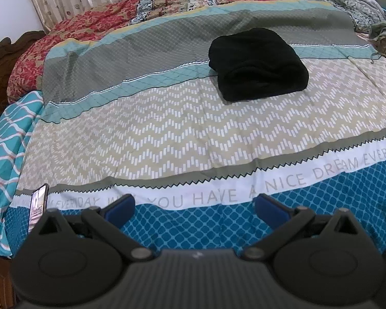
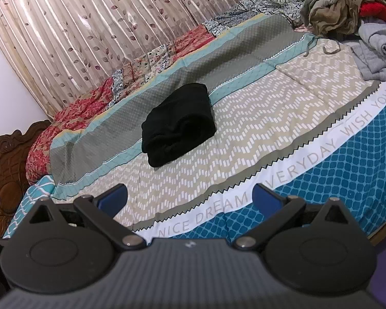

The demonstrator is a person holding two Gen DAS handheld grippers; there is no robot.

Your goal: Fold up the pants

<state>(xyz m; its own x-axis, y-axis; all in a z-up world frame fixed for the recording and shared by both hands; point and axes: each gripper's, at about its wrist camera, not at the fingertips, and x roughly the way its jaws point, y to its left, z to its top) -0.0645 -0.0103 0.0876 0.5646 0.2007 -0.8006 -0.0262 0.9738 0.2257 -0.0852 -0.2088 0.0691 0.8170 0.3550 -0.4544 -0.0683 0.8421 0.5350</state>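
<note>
Since black pants (image 1: 258,64) lie as a compact folded bundle, upper right of centre on the bedspread (image 1: 167,134), folding appears complete; left gripper (image 1: 194,209) and right gripper (image 2: 189,197) empty, fingers apart, well clear.

One folded black pants bundle (image 1: 258,64) (image 2: 178,128) lies on one patterned bedspread (image 1: 167,134) (image 2: 283,108). Two grippers show, left gripper (image 1: 194,207) and right gripper (image 2: 189,197), each with two blue-padded fingers. One phone (image 1: 38,204) stands near left. One heap of unfolded clothes (image 2: 352,13) sits far right. One curtain (image 2: 103,25) hangs behind.
</note>
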